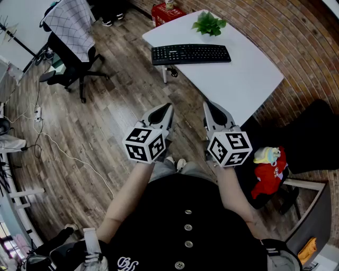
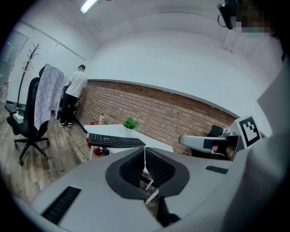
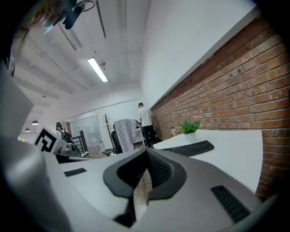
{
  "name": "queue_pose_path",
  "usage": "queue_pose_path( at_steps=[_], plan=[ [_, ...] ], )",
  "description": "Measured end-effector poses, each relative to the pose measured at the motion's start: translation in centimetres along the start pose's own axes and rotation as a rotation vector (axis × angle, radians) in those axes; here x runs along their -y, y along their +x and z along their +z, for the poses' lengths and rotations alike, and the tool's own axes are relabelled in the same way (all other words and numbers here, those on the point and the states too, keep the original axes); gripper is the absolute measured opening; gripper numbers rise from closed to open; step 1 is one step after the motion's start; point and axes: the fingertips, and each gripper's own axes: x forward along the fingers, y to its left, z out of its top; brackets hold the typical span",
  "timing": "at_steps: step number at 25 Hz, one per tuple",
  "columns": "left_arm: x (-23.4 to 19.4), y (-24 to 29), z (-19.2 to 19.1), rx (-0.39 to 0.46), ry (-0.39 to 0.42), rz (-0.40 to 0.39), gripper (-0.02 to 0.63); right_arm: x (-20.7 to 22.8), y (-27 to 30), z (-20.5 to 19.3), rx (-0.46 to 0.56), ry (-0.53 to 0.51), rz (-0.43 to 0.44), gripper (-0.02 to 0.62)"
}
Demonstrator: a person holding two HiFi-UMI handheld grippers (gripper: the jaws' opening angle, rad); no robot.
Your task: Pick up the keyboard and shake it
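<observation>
Black buttoned shirt (image 1: 185, 227) fills the bottom of the head view, with both forearms reaching forward from it. The left tool (image 1: 169, 107) and right tool (image 1: 206, 104) hang side by side over the wooden floor (image 1: 122, 106), each with its jaws pressed together on nothing (both gripper views show the tips meeting).

Ahead of them a white counter (image 1: 238, 79) stands against a brick wall (image 1: 275, 26), and its near corner lies just beyond the right tool. The keyboard (image 1: 190, 54) lies flat near the counter's far left edge, well apart from both tools. A small green plant (image 1: 209, 24) stands just behind it. A red box (image 1: 167, 11) sits on the floor past the counter's far end.

To the left, an office chair (image 1: 71, 58) with a checked cloth (image 1: 69, 24) draped over its back stands clear of the line to the counter. Cables (image 1: 42, 137) trail along the floor farther left. In the left gripper view a person (image 2: 74, 95) stands far off by the wall, facing away.
</observation>
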Motion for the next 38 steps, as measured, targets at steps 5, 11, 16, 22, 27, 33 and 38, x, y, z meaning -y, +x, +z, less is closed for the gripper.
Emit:
queue_pose_path(
  at_steps=[5,11,16,22,27,33,38],
  plan=[
    [-0.4,0.2,-0.2,0.0,0.021,0.034,0.017,0.9,0.1,-0.5,-0.019,-0.019,-0.013,0.026],
    [-0.8,0.4,0.4,0.011,0.05,0.079,0.017,1.3,-0.1,-0.2,-0.023,-0.051,-0.016,0.026],
    [-1.1,0.4,0.2,0.011,0.063,0.103,0.017,1.4,0.0,-0.1,-0.009,-0.027,0.009,0.026],
    [-0.6,1.1,0.8,0.011,0.123,0.114,0.017,1.9,0.1,-0.2,-0.028,-0.03,0.033,0.028],
    [-0.1,2.0,1.2,0.044,0.053,0.114,0.017,2.3,0.4,-0.2,-0.032,-0.039,0.061,0.028],
    [0.2,3.5,1.8,0.052,0.046,0.112,0.017,3.8,1.3,-0.1,-0.028,-0.042,0.053,0.028],
    [-1.3,5.2,1.6,0.045,0.025,0.11,0.017,4.8,3.0,0.0,-0.035,-0.04,0.055,0.028]
  ],
)
